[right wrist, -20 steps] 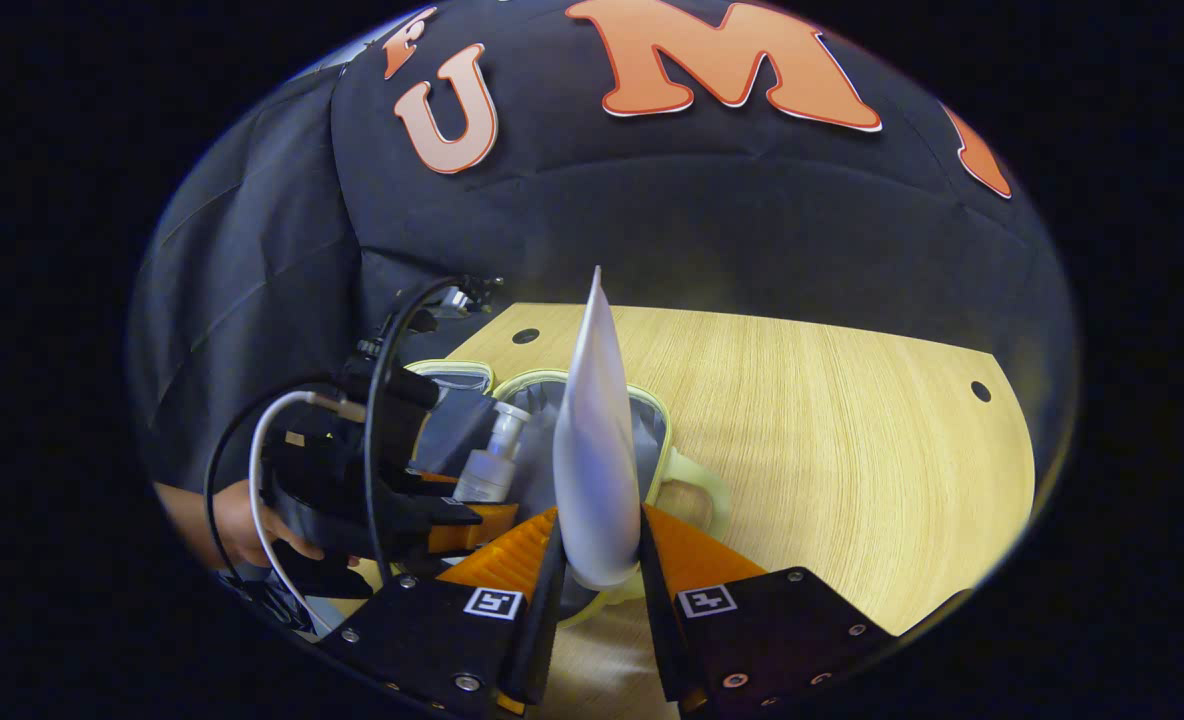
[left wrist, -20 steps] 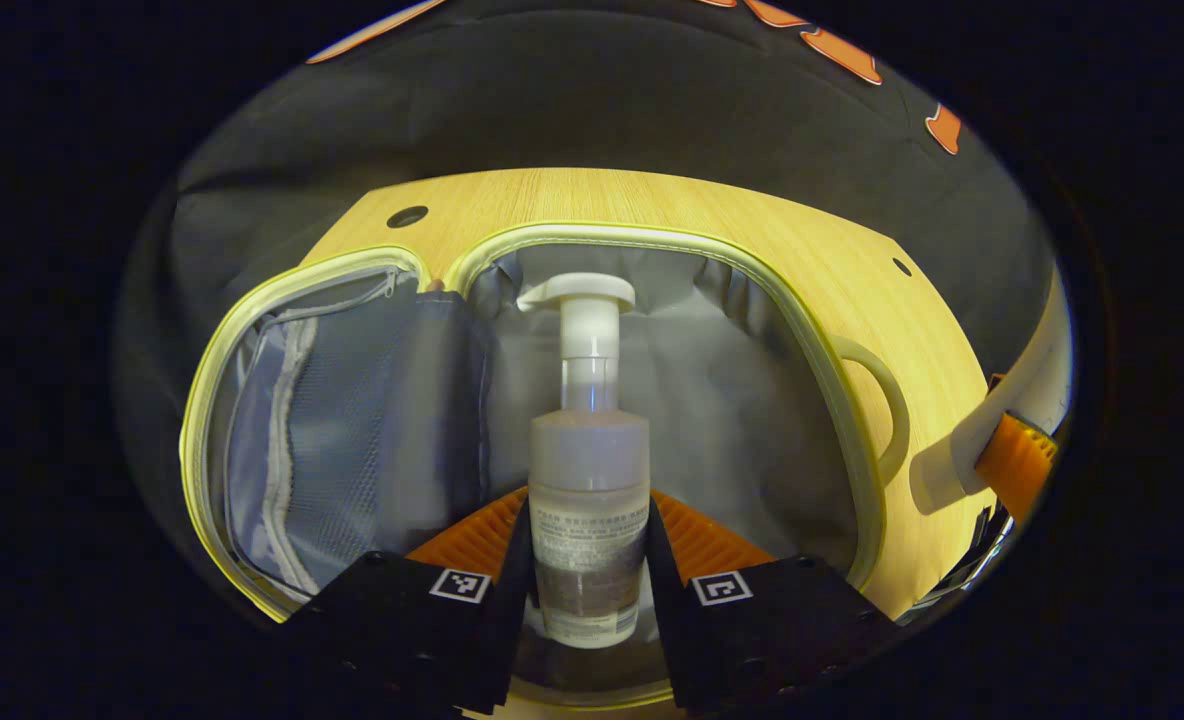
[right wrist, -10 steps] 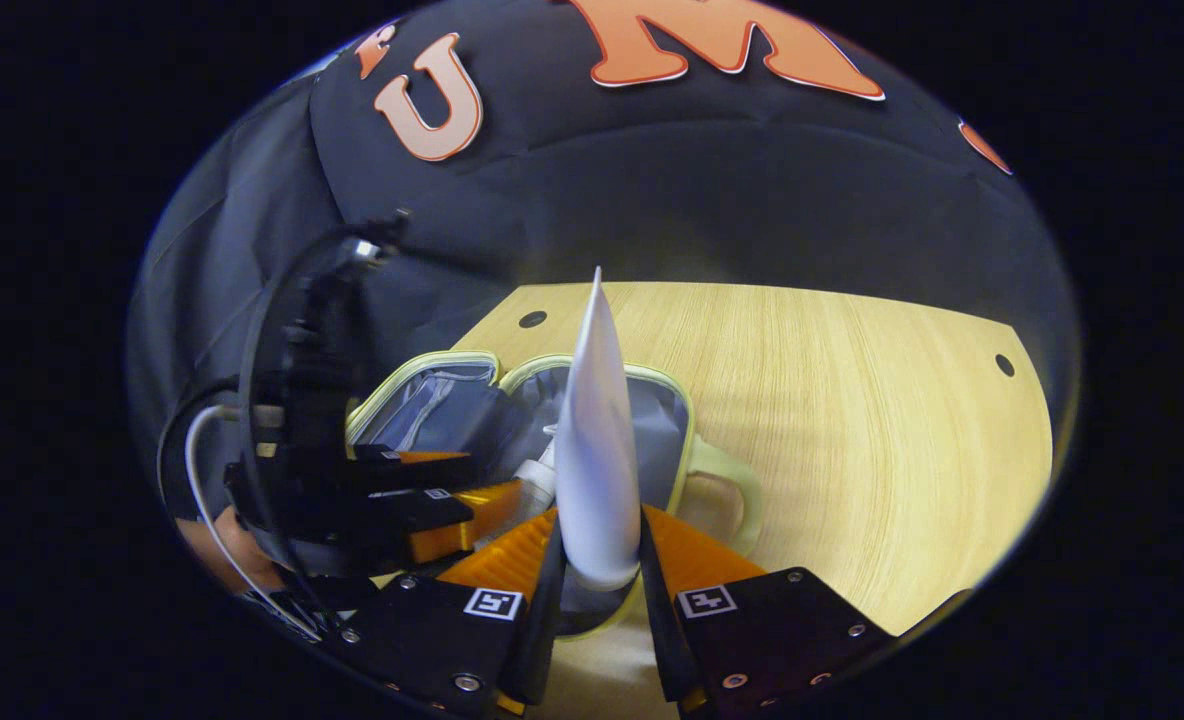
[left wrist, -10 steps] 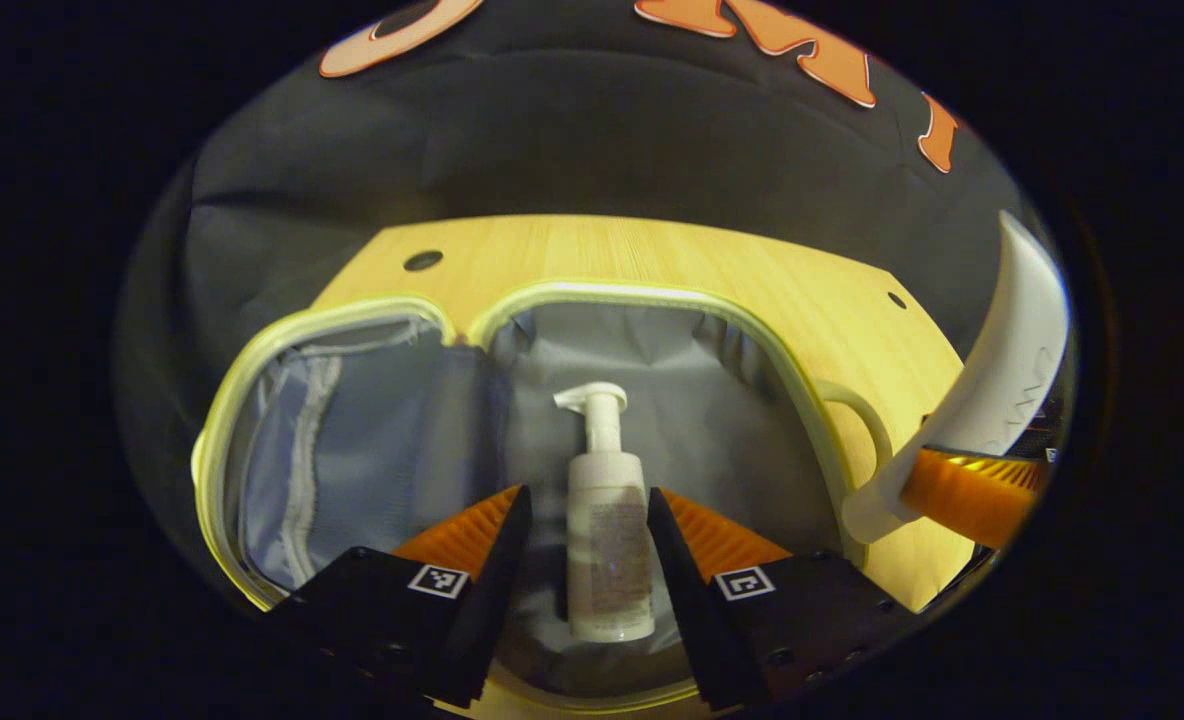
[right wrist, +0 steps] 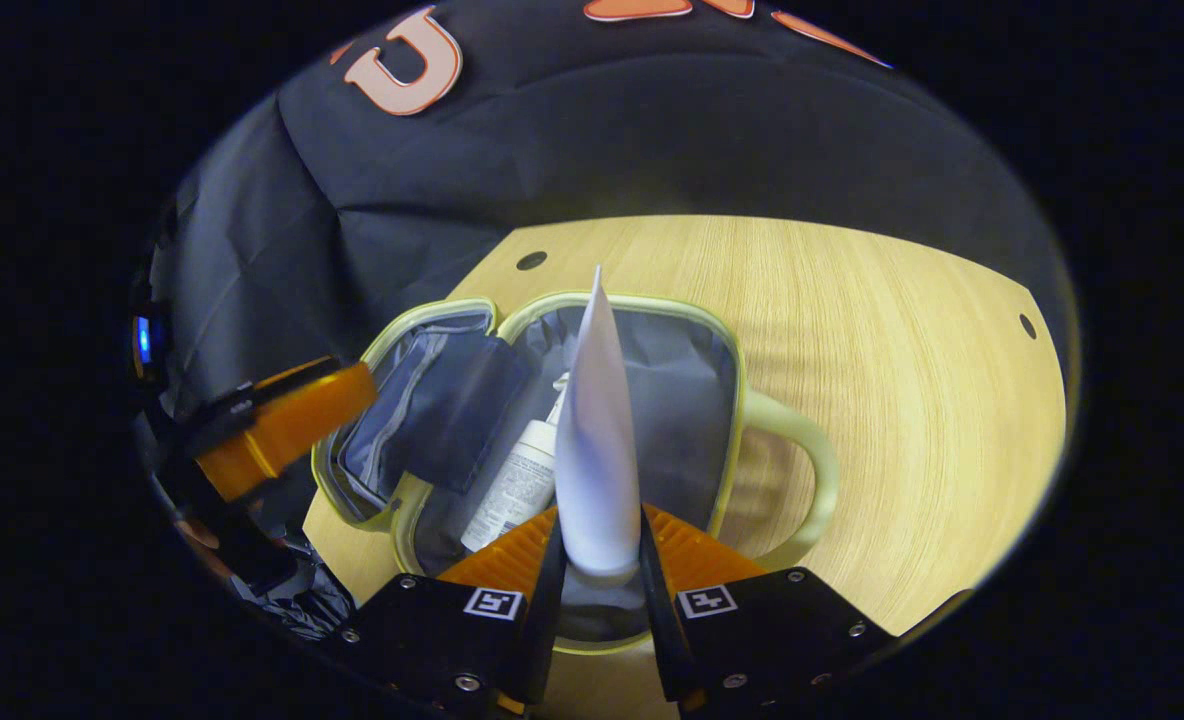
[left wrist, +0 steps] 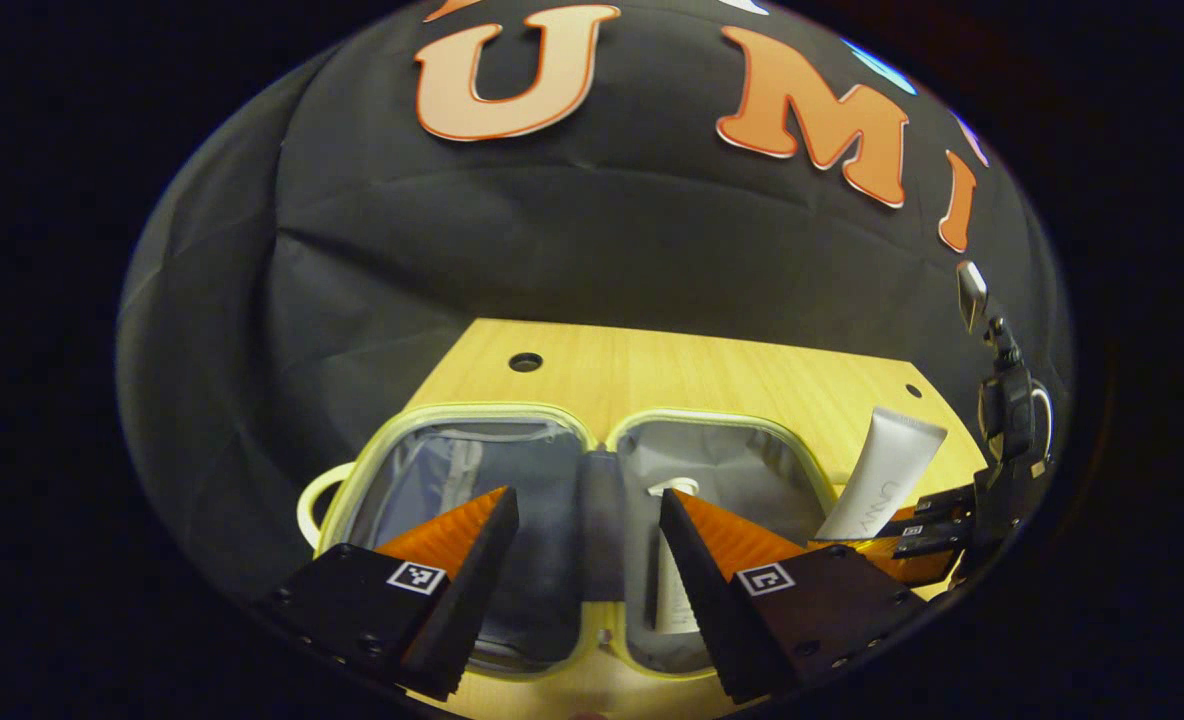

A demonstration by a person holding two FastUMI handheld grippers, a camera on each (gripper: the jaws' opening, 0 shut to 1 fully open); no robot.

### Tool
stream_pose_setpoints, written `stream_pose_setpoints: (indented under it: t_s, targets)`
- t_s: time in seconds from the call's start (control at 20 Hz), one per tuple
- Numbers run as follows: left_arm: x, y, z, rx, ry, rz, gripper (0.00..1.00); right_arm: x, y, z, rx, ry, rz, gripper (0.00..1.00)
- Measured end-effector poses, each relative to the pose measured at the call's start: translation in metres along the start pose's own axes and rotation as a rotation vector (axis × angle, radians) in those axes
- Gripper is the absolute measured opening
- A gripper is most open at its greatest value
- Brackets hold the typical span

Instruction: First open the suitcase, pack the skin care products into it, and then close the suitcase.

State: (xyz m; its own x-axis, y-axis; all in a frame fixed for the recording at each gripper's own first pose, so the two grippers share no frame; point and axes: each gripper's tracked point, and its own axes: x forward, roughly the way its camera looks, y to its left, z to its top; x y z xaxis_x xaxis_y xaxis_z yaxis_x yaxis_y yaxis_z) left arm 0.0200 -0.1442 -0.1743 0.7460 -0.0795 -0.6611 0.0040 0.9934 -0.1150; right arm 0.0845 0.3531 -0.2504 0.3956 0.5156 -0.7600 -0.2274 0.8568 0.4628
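Holding a white tube [right wrist: 596, 440] cap-end down between both fingers, the right gripper [right wrist: 598, 580] hangs directly above the right-hand half of the open suitcase [right wrist: 722, 400]; the tube's long axis runs along the fingers, its flat crimped end pointing toward the table's far edge; the pump bottle [right wrist: 512, 490] lies inside that same half, just left of the tube and roughly parallel to it (its pump head toward the hinge side). The left gripper [left wrist: 588, 560] is spread wide and empty, set back over the near edge of the table [right wrist: 852, 300]. Judged: the right gripper is the nearer; the tube needs lowering into the free strip right of the bottle.
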Motion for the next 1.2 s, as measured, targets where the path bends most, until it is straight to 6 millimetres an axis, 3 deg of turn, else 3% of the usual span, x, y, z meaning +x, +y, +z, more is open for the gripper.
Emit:
stream_pose_setpoints:
  t_s: [0.1, 0.2, 0.3, 0.35, 0.55, 0.75, 0.8, 0.95, 1.1, 1.2]
  targets:
    - [-0.002, 0.031, 0.002, -0.023, -0.015, 0.041, 0.90, 0.007, 0.002, -0.015, 0.041, 0.090, 0.005, 0.42]
    - [-0.005, 0.064, -0.001, -0.036, -0.005, 0.085, 0.90, 0.028, 0.003, -0.026, 0.083, 0.146, -0.020, 0.43]
    - [-0.003, 0.089, -0.005, -0.058, 0.007, 0.116, 0.90, 0.038, 0.005, -0.027, 0.113, 0.168, -0.027, 0.48]
    - [-0.006, 0.106, -0.009, -0.071, 0.012, 0.140, 0.90, 0.039, 0.006, -0.026, 0.139, 0.176, -0.038, 0.43]
    - [-0.015, 0.173, -0.007, -0.111, -0.001, 0.239, 0.92, 0.051, -0.002, -0.031, 0.189, 0.213, -0.092, 0.43]
    - [-0.007, 0.235, -0.015, -0.207, -0.003, 0.306, 0.90, 0.055, -0.005, -0.027, 0.237, 0.198, -0.151, 0.42]
    - [-0.002, 0.248, -0.021, -0.231, 0.007, 0.312, 0.90, 0.055, -0.006, -0.026, 0.260, 0.190, -0.163, 0.37]
    - [0.011, 0.274, -0.044, -0.298, 0.055, 0.312, 0.96, 0.042, -0.009, -0.012, 0.310, 0.131, -0.179, 0.47]
    - [0.025, 0.283, -0.064, -0.381, 0.093, 0.278, 0.89, 0.022, -0.019, 0.004, 0.338, 0.068, -0.190, 0.52]
    - [0.032, 0.288, -0.074, -0.428, 0.125, 0.248, 0.93, 0.006, -0.029, 0.015, 0.346, 0.017, -0.201, 0.55]
